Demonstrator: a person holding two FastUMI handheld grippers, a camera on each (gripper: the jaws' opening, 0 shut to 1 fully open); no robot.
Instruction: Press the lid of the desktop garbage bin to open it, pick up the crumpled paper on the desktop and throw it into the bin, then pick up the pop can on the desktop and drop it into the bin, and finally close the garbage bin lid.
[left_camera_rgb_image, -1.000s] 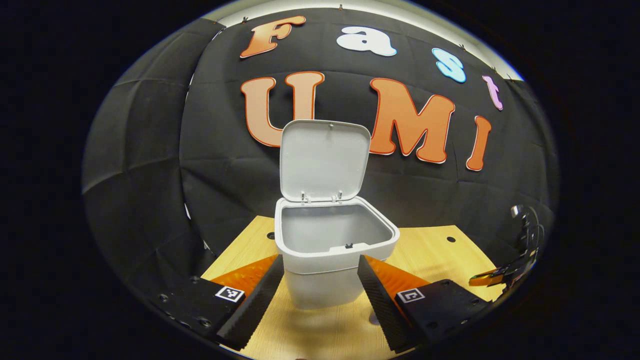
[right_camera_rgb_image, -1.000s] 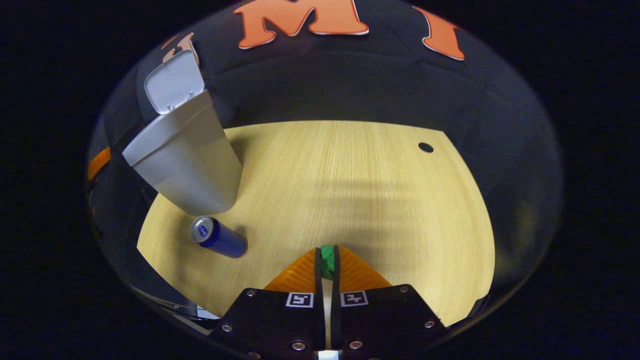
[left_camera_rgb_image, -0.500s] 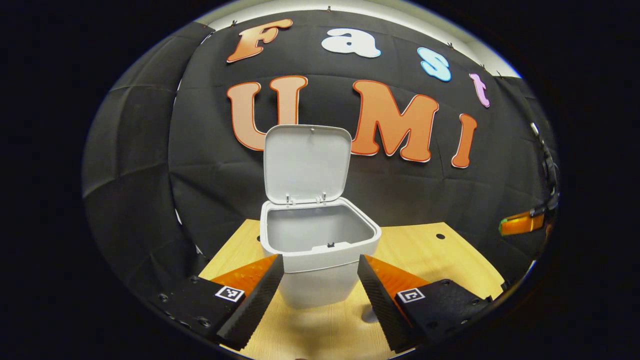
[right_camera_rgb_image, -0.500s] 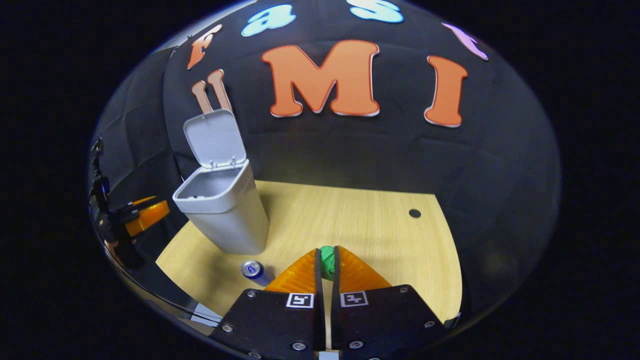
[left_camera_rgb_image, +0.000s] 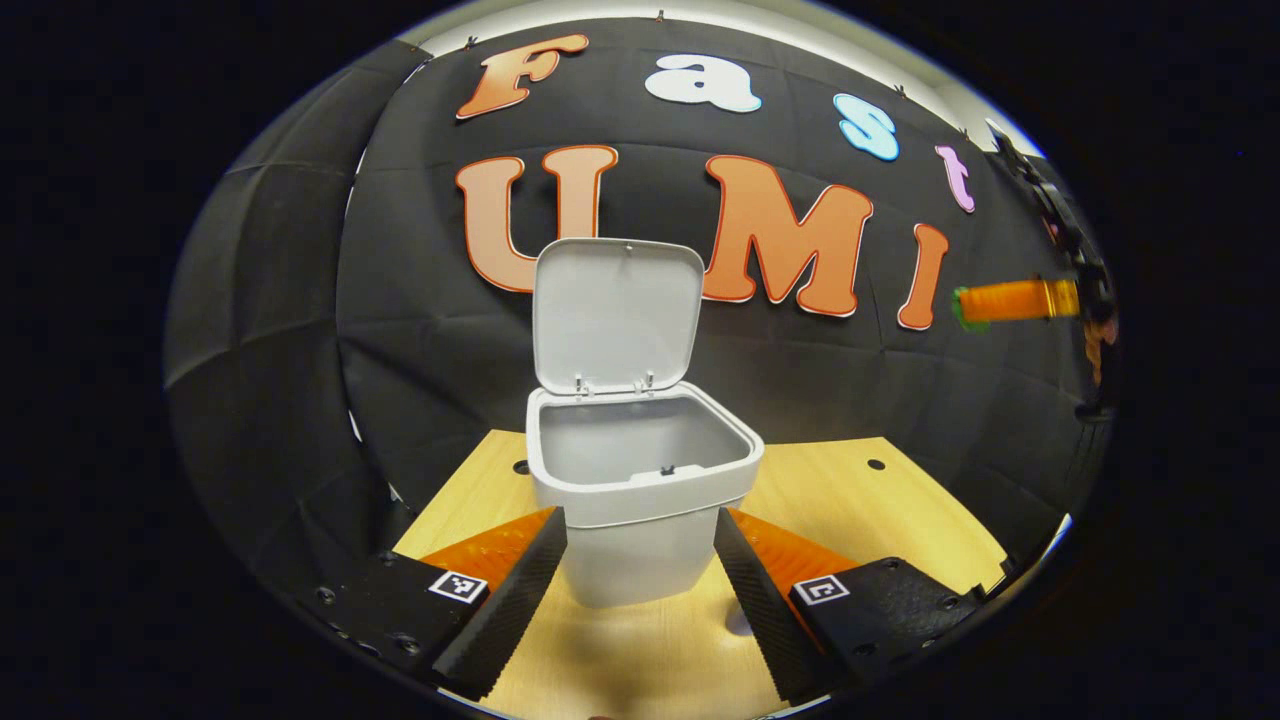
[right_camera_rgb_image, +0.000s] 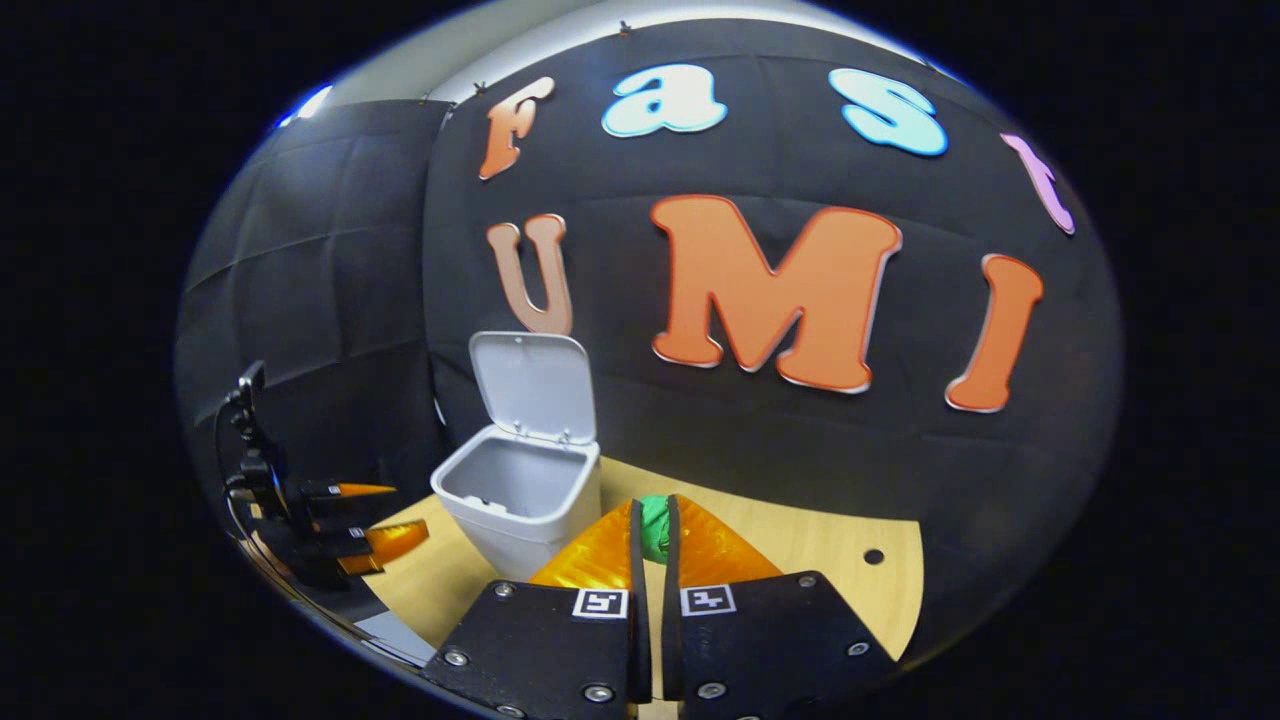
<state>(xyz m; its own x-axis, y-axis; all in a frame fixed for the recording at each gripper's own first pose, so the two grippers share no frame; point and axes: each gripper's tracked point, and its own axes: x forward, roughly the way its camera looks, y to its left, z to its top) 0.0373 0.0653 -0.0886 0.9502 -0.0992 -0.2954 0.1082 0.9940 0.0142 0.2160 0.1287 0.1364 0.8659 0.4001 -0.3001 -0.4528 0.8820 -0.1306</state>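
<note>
A pale wooden table (left_camera_rgb_image: 900, 500) is carrying the grey bin (left_camera_rgb_image: 640, 500), its lid (left_camera_rgb_image: 615, 315) standing upright and open. The right gripper (right_camera_rgb_image: 650, 530) is pinching the green crumpled paper (right_camera_rgb_image: 655, 525) between nearly closed jaws, well above and beside the bin. The left gripper (left_camera_rgb_image: 640, 580), jaws wide and empty, is flanking the bin's base. Releasing is best done only once the paper is hanging squarely over the opening.

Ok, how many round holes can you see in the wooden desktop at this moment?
2. In the left gripper view, one hole sits left of the bin near the back edge of the desktop, the other hole right of it. The bin may hide more.
</note>
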